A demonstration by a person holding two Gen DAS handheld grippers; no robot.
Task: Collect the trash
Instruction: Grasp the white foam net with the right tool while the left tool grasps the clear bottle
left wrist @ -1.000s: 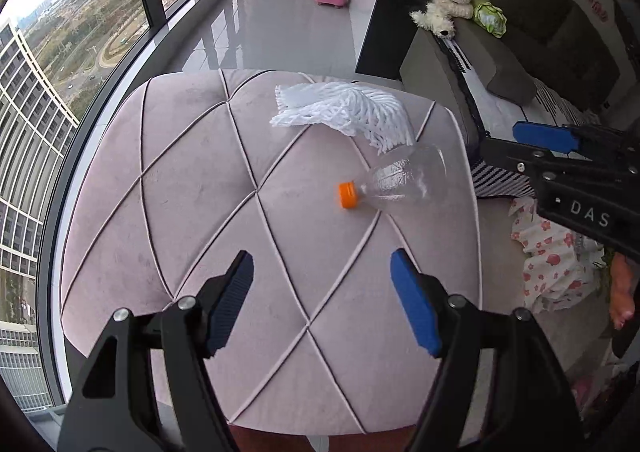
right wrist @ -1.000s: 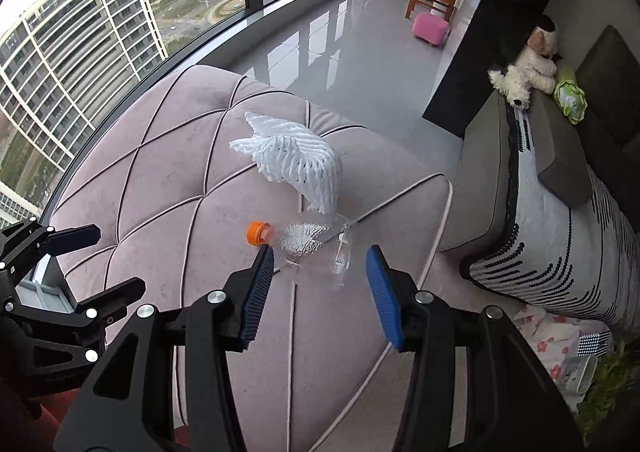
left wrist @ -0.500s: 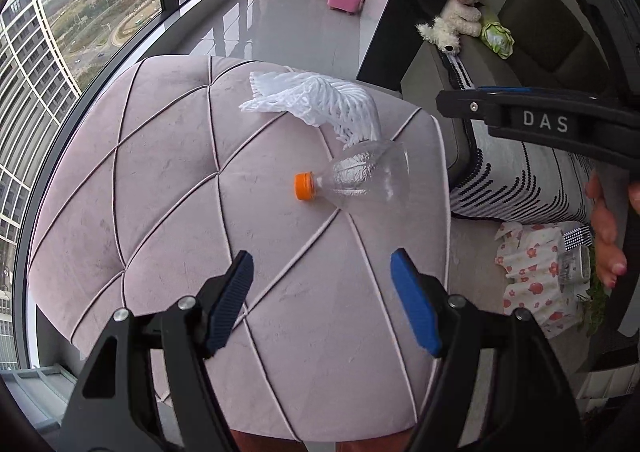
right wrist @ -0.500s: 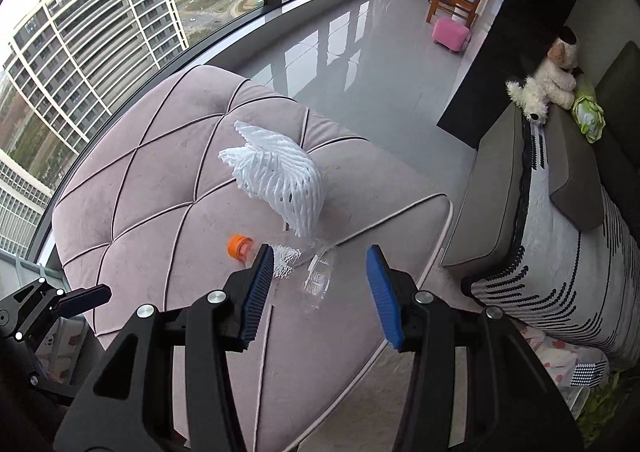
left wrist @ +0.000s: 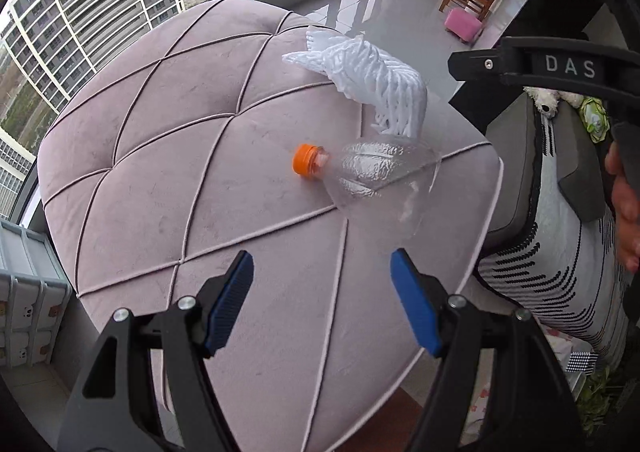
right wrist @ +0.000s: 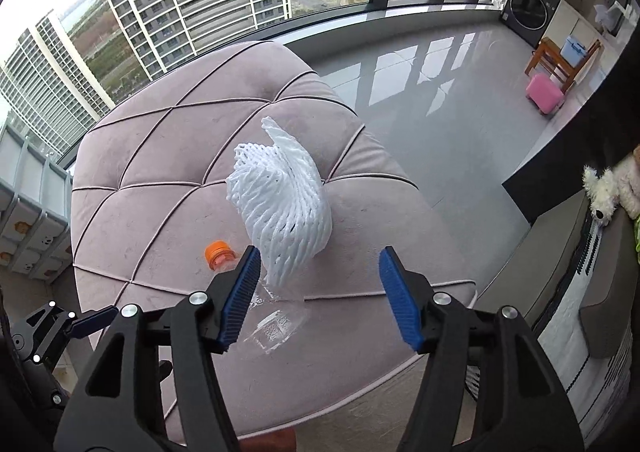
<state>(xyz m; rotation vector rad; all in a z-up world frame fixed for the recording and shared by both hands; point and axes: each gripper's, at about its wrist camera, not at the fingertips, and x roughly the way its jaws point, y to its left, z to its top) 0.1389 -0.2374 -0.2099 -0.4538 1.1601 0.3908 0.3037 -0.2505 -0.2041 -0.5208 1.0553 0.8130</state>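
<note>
Crushed clear bottle (left wrist: 376,180) lying on pink ottoman (left wrist: 168,156), foam net (left wrist: 372,80) touching behind; light, slippery, better pinch near orange cap (left wrist: 305,159); left gripper (left wrist: 322,302) jaws spread, right gripper (right wrist: 320,296) jaws just opening, nothing pinched

Both wrist cams look steeply down, close; share ottoman (left wrist: 168,180) w/ bottle (left wrist: 372,176).

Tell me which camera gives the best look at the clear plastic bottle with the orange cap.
The left wrist view: the clear bottle lies whole and unobstructed on the pink ottoman, orange cap to flattened body. In the right wrist view the right gripper finger and the white foam net hide much of it.
</note>
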